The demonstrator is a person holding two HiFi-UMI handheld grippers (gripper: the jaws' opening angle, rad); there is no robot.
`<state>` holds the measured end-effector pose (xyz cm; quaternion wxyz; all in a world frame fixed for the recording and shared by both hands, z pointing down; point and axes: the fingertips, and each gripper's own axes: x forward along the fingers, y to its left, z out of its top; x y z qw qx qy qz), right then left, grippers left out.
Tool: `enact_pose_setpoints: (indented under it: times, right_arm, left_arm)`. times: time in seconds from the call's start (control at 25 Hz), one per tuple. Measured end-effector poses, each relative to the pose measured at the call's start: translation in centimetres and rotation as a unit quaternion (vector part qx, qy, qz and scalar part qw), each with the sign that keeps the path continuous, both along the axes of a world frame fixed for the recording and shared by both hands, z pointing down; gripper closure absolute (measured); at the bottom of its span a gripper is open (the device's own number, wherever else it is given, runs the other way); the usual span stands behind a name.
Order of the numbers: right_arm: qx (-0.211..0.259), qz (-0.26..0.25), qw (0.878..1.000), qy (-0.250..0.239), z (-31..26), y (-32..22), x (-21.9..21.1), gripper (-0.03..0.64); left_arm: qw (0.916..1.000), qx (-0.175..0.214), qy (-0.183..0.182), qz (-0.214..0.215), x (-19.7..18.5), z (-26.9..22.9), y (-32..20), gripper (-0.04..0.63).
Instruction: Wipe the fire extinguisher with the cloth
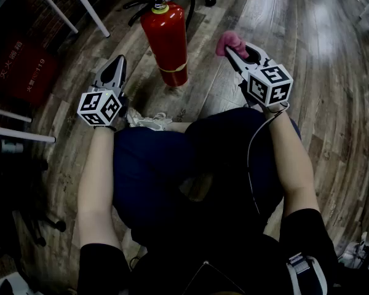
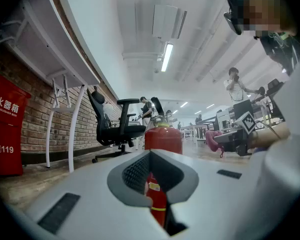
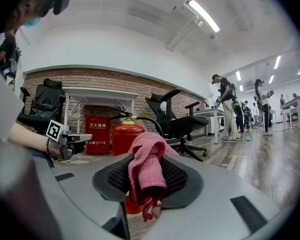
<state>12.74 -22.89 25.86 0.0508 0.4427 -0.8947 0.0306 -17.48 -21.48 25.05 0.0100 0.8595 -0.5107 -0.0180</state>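
The fire extinguisher (image 1: 166, 42) stands upright on the floor, upper centre; the right gripper (image 1: 232, 51), clamped on the pink cloth (image 1: 226, 40), sits just right of it, while the closed, empty left gripper (image 1: 118, 66) flanks its left

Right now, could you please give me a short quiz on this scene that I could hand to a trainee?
1. True or false: the left hand-held gripper holds the cloth.
2. How does the fire extinguisher stand? A. upright on the wooden floor; B. lying on its side; C. on a table.
3. Fill in: the cloth is ___ in colour.
Key: 1 false: the right hand-held gripper is shut on it, and the left one is shut with nothing in it; 2 A; 3 pink.
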Motion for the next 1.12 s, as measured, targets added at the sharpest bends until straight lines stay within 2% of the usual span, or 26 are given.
enact_pose_setpoints:
  times: [0.64,0.88,1.12]
  right_arm:
    - [-0.002,-0.01,1.0,-0.013,-1.4,-3.5,-1.2,0.479]
    - [-0.024,-0.09,0.996,-0.003,-3.2,-6.9,-4.2,0.479]
    - [-0.047,-0.151,0.986,-0.049,-3.3,-8.9,-6.7,0.479]
  left_arm:
    - [1.0,0.0,0.004,0.001,-0.4,0.0,-0.5,0.58]
    - [1.0,-0.003,0.003,0.007,-0.2,0.1,-0.9,0.58]
    - [0.9999,-0.005,0.008,0.009,-0.3,0.3,-0.9,0.58]
